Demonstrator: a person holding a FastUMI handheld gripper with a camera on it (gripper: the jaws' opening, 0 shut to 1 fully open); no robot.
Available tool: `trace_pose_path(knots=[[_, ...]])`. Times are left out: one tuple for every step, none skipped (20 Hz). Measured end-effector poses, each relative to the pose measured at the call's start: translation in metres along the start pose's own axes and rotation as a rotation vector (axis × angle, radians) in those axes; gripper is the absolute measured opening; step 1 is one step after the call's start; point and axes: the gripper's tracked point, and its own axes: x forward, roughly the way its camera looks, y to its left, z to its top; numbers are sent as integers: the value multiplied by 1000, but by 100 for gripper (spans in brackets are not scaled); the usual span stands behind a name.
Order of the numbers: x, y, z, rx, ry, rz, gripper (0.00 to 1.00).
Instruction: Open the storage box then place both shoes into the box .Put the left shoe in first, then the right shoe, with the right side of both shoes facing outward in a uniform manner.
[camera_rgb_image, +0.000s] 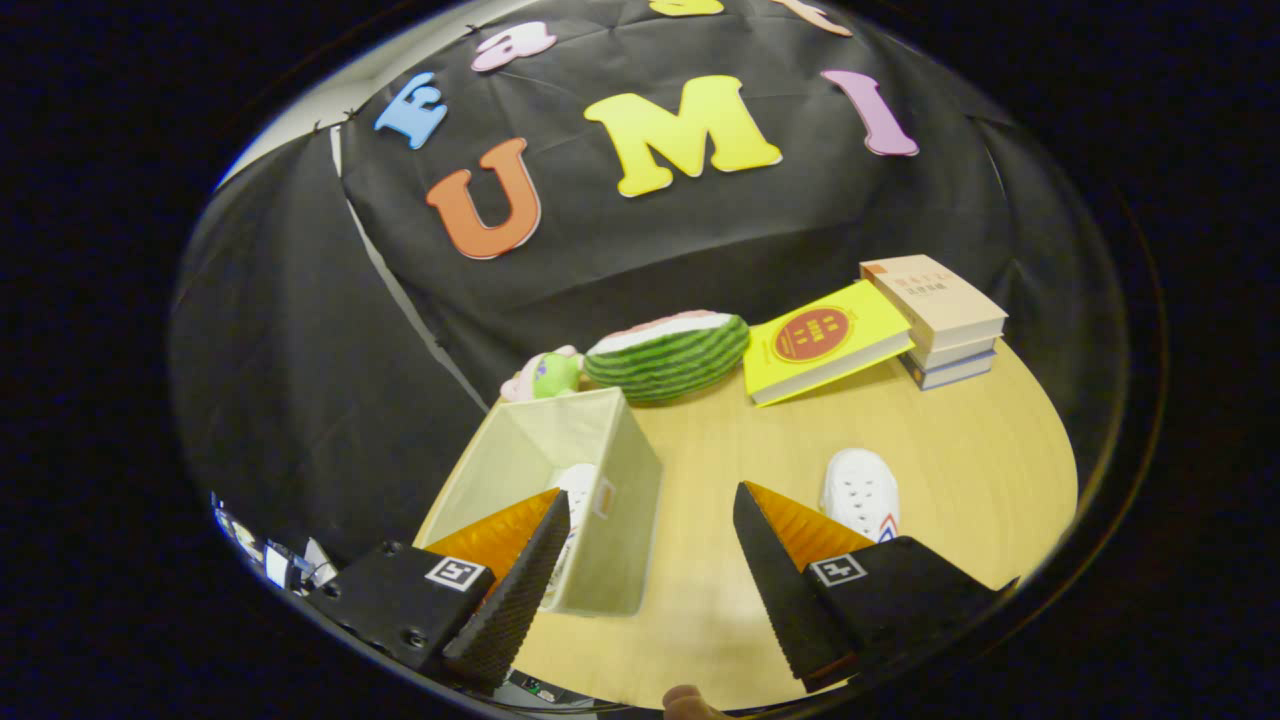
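Storage box (600, 500): open-topped, pale fabric, on wooden table (950, 450), just ahead of left finger; near corner partly hidden behind that finger.
Shoe in box (578, 485): white, lying inside box by its near wall; only part seen past left fingertip. Which shoe of the pair: cannot tell.
Shoe on table (860, 492): white w/ small holes on top, bit of red/blue trim at near end; outside box, to its right, well apart from it, just beyond right finger, which covers its near end.
Gripper (650, 515): jaws released, spread wide, nothing between them but bare tabletop; left finger overlaps box in view, right finger overlaps shoe on table. Contact w/ either: cannot tell.
Plush watermelon slice (668, 355): green-striped, beyond box, at far edge of table.
Small plush toy (545, 375): pink & green, just left of watermelon, behind box's far corner.
Yellow book (825, 340): red round emblem on cover, tilted, far edge propped against book stack.
Book stack (940, 320): approx three vols, tan one on top, far right of table, touching yellow book.
Fingertip (685, 700): person's, showing at near edge below table, between the two fingers.
Backdrop: black cloth wall behind table.
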Motion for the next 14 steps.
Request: trace_pose_path(knots=[[3,-21,-8,-2,37,-30,100],[7,-41,-16,-4,70,-56,100],[10,-59,-22,-2,100,-84,100],[13,-81,-29,0,130,-121,100],[17,-99,-35,6,156,-152,100],[21,-116,-42,19,181,-183,100],[27,-134,-46,21,207,-214,100],[32,-151,-56,25,242,-246,100],[37,-162,-64,37,272,-264,100],[43,-174,-74,38,308,-284,100],[46,-185,-83,41,339,-311,99],[46,-192,-96,47,377,-337,99],[47,-197,-104,67,404,-348,98],[49,-197,-109,80,423,-328,97]])
